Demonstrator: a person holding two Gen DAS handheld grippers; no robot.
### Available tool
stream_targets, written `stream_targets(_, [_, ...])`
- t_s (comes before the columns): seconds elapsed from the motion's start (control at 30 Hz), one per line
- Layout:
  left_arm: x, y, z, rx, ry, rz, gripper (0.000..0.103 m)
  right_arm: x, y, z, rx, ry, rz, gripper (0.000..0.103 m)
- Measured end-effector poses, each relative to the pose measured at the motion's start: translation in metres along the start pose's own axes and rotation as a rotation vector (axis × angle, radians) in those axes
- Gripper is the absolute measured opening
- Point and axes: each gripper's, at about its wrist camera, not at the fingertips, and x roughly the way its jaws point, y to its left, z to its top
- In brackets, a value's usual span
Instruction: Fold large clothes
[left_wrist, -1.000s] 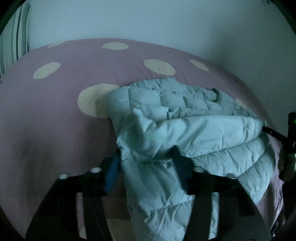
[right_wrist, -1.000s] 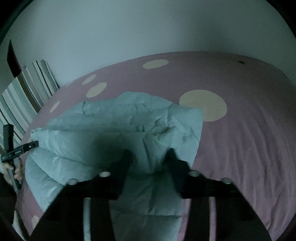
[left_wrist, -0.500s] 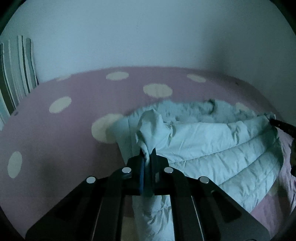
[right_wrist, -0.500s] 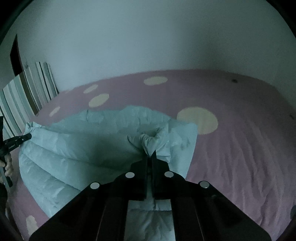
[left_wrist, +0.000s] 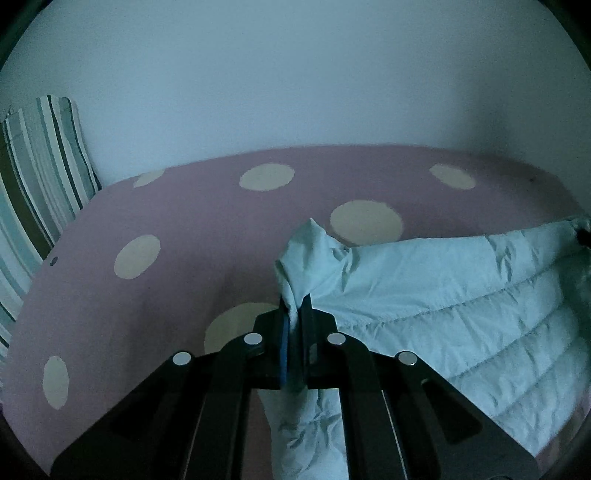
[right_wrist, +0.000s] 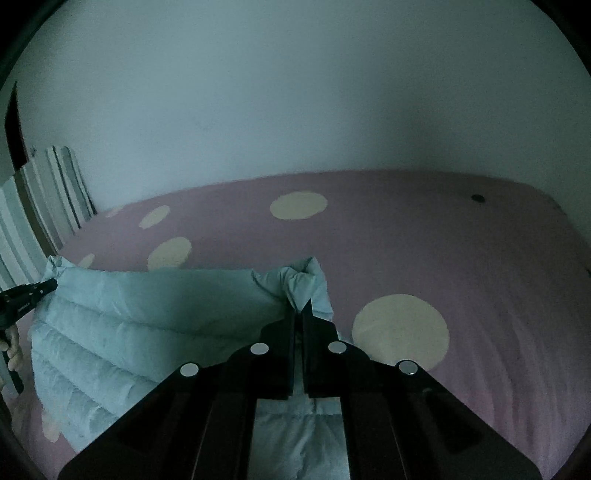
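Note:
A pale blue quilted puffer jacket (left_wrist: 443, 295) hangs stretched between my two grippers above a pink bed. In the left wrist view my left gripper (left_wrist: 295, 302) is shut on a bunched corner of the jacket, and the cloth runs off to the right. Seen from the right wrist, my right gripper (right_wrist: 300, 308) is shut on the opposite corner of the jacket (right_wrist: 147, 317), which spreads away to the left. The left gripper's tip (right_wrist: 44, 286) shows at the far left there, holding the other end. The jacket's lower part droops under both grippers.
The pink bed sheet (left_wrist: 184, 229) with cream dots (right_wrist: 400, 330) fills the space ahead. Striped pillows (left_wrist: 40, 166) lean at the left by a plain white wall (right_wrist: 295, 92). A person's hand (right_wrist: 13, 343) shows at the left edge.
Both grippers went from open over the jacket to shut on its edge, then rose and drew apart, lifting the jacket off the sheet and pulling it taut.

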Motion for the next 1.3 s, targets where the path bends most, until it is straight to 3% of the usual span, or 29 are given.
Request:
stream_targets(0.3, [0.068, -0.005, -0.025, -0.026, 0.135, 0.039, 0.005, 0.074, -0.009, -0.027, -0.001, 0.158, -0.049, 0.002])
stream_targets(0.47, [0.087, -0.006, -0.035, -0.036, 0.155, 0.051, 0.006, 0.095, -0.016, -0.041, 0.035, 0.194, -0.050, 0.002])
stream_targets(0.8, [0.105, -0.015, -0.045, -0.029, 0.114, 0.092, 0.007, 0.100, -0.008, -0.054, 0.008, 0.159, -0.096, 0.003])
stream_targets(1.1, [0.103, -0.003, -0.049, -0.097, 0.103, 0.020, 0.010, 0.100, -0.010, -0.054, 0.022, 0.142, -0.092, 0.004])
stream_targets(1.13, [0.102, -0.001, -0.048, -0.103, 0.108, 0.019, 0.015, 0.101, -0.009, -0.052, 0.022, 0.142, -0.095, 0.005])
stream_targets(1.17, [0.100, 0.002, -0.045, -0.116, 0.120, 0.047, 0.036, 0.100, -0.009, -0.051, 0.020, 0.142, -0.099, 0.007])
stream_targets(1.2, [0.099, 0.007, -0.044, -0.132, 0.136, 0.097, 0.073, 0.098, -0.008, -0.050, 0.017, 0.143, -0.107, 0.008])
stream_targets(1.23, [0.097, 0.014, -0.042, -0.165, 0.158, 0.148, 0.082, 0.096, -0.007, -0.048, 0.012, 0.143, -0.115, 0.012])
stream_targets(1.3, [0.084, 0.034, -0.043, -0.263, 0.171, 0.081, 0.083, 0.086, -0.005, -0.043, -0.002, 0.144, -0.143, 0.026])
